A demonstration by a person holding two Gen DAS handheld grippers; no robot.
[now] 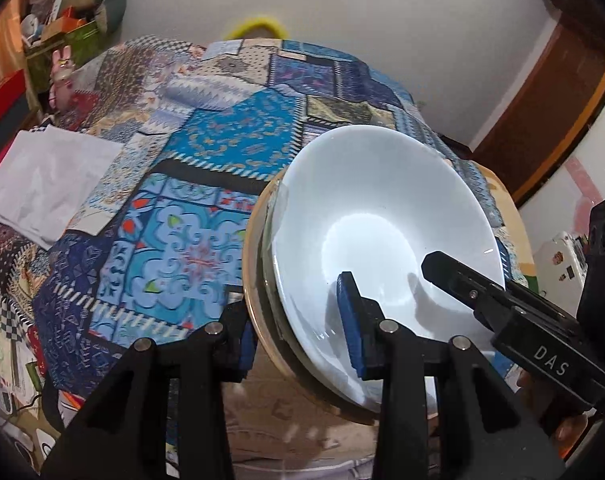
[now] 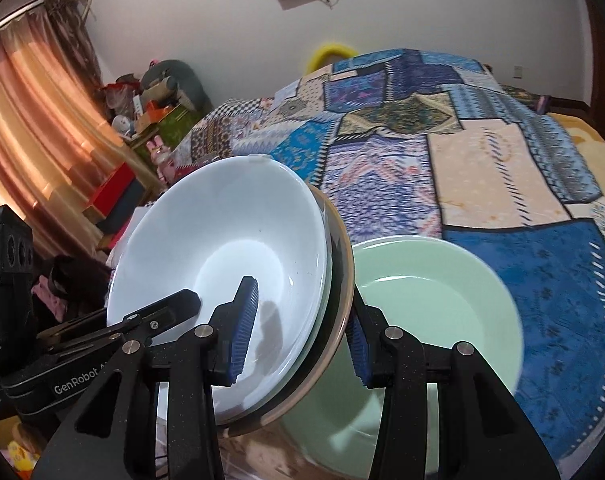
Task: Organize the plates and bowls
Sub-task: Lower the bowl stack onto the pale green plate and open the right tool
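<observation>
- Two black grippers — left gripper [image 1: 302, 336] and right gripper [image 2: 298, 340] — each pinch the rim of one tilted stack of dishes, white glossy bowl [image 1: 382, 216] on top.
- Stack is held above the blue patchwork bedspread [image 1: 182, 200] (pale green round bowl [image 2: 434, 300] just beside).

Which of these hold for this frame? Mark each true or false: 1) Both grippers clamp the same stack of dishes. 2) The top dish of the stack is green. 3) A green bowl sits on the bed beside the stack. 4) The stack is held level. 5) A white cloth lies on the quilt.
1) True: the left gripper and right gripper each pinch the rim of the stack.
2) False: the top dish is a white bowl.
3) True: the green bowl is there.
4) False: it is tilted steeply.
5) True: the white cloth lies on the quilt.
</observation>
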